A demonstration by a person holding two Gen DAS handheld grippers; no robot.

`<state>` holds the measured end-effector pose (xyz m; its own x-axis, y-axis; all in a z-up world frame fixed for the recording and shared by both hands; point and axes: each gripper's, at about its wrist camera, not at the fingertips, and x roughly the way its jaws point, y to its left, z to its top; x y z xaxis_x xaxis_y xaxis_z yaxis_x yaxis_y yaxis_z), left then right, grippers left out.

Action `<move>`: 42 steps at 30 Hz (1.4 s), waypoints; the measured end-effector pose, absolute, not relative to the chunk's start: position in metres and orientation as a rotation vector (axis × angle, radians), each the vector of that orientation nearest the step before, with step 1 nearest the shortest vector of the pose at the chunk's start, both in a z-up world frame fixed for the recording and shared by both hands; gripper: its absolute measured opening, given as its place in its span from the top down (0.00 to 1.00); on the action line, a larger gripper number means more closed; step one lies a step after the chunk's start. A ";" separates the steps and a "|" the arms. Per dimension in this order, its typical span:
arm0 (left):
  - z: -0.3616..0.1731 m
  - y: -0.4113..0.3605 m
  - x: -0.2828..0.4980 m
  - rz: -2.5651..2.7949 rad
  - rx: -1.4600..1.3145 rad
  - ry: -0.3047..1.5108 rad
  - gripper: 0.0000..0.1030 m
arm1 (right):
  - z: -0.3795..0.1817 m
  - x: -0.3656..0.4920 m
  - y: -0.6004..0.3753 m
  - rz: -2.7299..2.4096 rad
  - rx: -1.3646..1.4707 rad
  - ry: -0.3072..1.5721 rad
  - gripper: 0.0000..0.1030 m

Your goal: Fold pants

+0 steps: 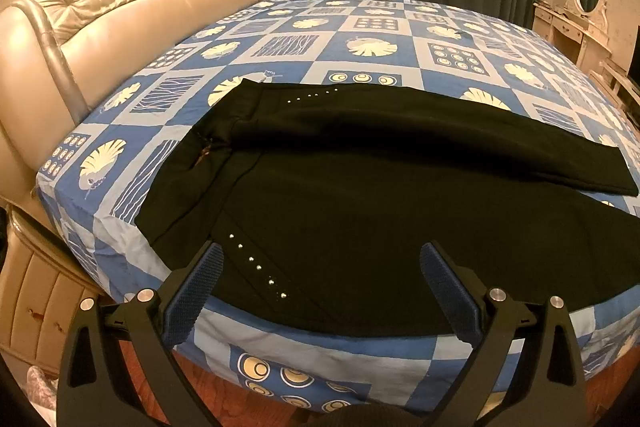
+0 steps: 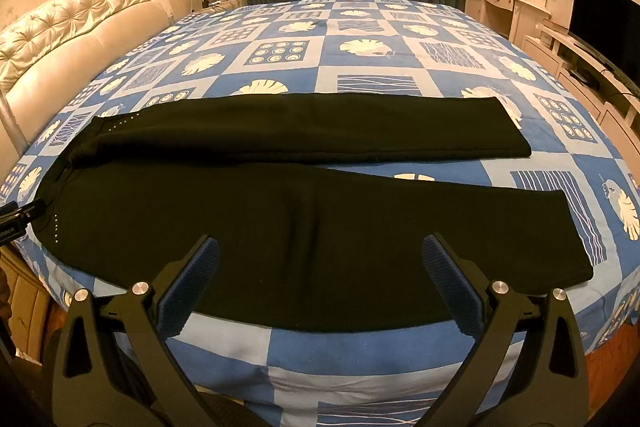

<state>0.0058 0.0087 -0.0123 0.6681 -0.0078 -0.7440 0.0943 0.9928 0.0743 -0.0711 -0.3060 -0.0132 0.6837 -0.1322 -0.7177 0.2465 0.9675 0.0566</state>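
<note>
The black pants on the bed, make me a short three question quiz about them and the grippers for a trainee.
1. True or false: the black pants lie spread out flat on the bed, the two legs apart at the cuffs.
2. Multiple choice: the left gripper is A) shut on the waistband, B) open above the near edge of the pants, C) out of view.
3. Fill in: near the waist, each side of the pants carries a row of small shiny ____.

Key: 1 true; 2 B; 3 studs. The right gripper is open as well, holding nothing.
</note>
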 end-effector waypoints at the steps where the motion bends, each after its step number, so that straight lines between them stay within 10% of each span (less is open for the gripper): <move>1: -0.012 0.009 0.006 -0.056 0.111 0.836 0.04 | -0.012 -0.071 -0.306 -0.213 0.154 0.791 0.02; 42: -0.004 -0.008 -0.002 -0.177 0.123 0.834 0.04 | -0.014 -0.071 -0.303 -0.208 0.146 0.795 0.02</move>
<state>-0.0024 -0.0076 -0.0042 0.6584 -0.1074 -0.7450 0.2037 0.9783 0.0389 -0.0707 -0.3029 -0.0139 0.6814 -0.1299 -0.7203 0.2393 0.9696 0.0516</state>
